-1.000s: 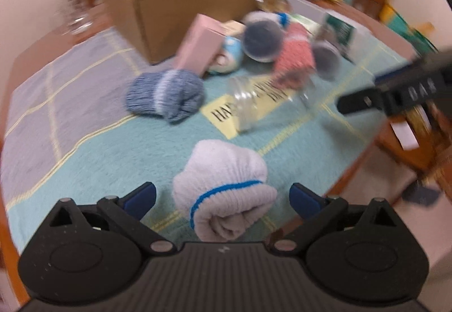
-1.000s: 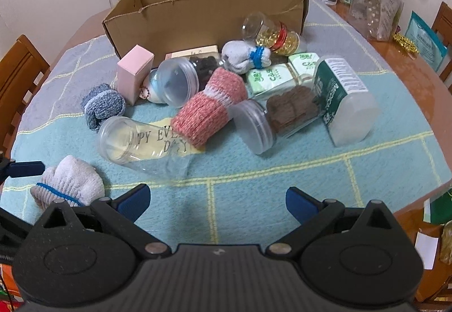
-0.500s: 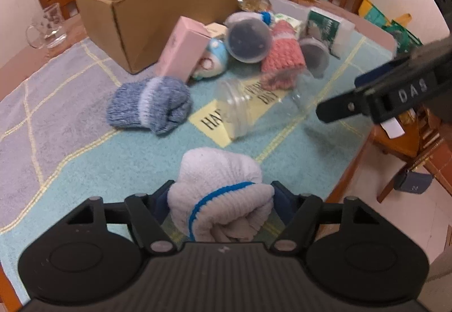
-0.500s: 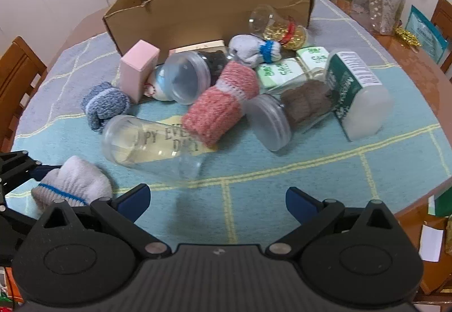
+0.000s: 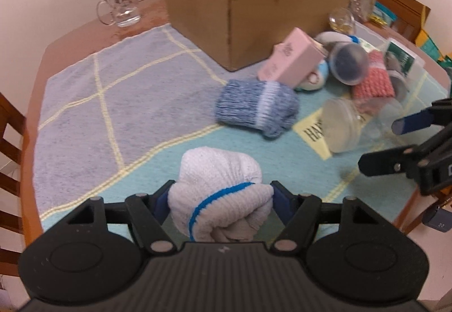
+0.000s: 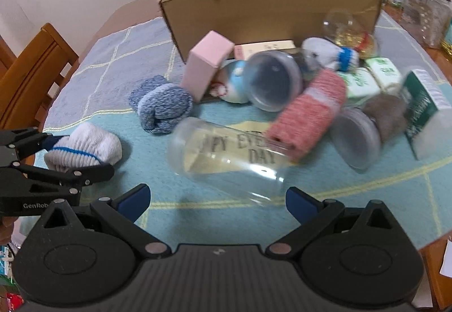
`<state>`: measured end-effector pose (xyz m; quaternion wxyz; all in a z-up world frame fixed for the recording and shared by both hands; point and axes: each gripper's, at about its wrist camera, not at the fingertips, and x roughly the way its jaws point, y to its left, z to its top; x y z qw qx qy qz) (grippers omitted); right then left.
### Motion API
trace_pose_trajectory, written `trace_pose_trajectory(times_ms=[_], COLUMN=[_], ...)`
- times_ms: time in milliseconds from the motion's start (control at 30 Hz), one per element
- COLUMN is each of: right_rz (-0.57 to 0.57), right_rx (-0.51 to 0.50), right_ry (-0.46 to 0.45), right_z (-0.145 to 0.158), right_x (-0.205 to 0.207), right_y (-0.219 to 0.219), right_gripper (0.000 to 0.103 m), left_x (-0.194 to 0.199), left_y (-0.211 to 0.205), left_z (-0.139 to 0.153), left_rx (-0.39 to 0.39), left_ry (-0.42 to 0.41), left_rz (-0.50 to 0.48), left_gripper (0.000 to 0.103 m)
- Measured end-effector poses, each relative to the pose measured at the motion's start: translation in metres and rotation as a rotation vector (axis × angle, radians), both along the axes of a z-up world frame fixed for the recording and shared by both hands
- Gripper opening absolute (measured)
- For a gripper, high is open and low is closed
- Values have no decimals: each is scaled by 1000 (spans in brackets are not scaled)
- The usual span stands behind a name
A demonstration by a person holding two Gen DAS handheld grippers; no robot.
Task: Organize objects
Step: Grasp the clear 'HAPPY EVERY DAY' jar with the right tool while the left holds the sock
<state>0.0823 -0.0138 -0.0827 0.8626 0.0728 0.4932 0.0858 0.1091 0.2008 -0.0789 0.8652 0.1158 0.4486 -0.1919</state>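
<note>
Since the frame one second earlier, the blue pads of the left gripper (image 5: 221,203) have been brought in from a wide spread and are now pressed against both sides of the white sock roll (image 5: 219,194), which is gripped at its blue stripe and is seen from the right wrist at 9 o'clock (image 6: 84,148), close over the mat's near edge. The right gripper (image 6: 217,200) is held with its jaws wide apart and nothing between them; just past its tips, at 12 o'clock, a clear lettered bottle (image 6: 226,159) is lying on its side on the checked mat (image 6: 353,199). A blue sock roll (image 6: 162,106) is found at 11 o'clock of that bottle, with a pink box (image 6: 207,66) leaning just beyond it. A red sock roll (image 6: 308,117) is laid across the bottle's far end, touching it. Farther off, at 12 o'clock, an open cardboard box (image 6: 268,1) is set on the mat, and a glass mug (image 5: 120,8) is seen at 11 o'clock in the left view.
</note>
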Motion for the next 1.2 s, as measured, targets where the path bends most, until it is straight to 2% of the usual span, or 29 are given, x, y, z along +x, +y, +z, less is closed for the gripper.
trace_pose_trajectory(times_ms=[433,600,700,833,1067,1200], right_rz=[-53,-66,-41,-71,-116,-107], right_rx=[-73,-146,-222,-217,-215,-216], right_ry=[14,45,31,26,-38,-32], right_z=[-14,-25,-30,-30,-32,-32], right_x=[35,44,43,42,34,33], right_y=[23,30,38,35,39,38], right_gripper=[103,103,103,103,103,103], left_x=[7,8,9,9,11,10], left_y=[11,11,11,11,12,12], left_z=[-5,-8,-8,-9,-10,-10], left_rx=[-30,-39,-43,-45,-52,-48], left_ry=[27,38,41,42,53,52], left_rz=[19,27,33,37,45,47], left_gripper=[72,73,73,73,73,73])
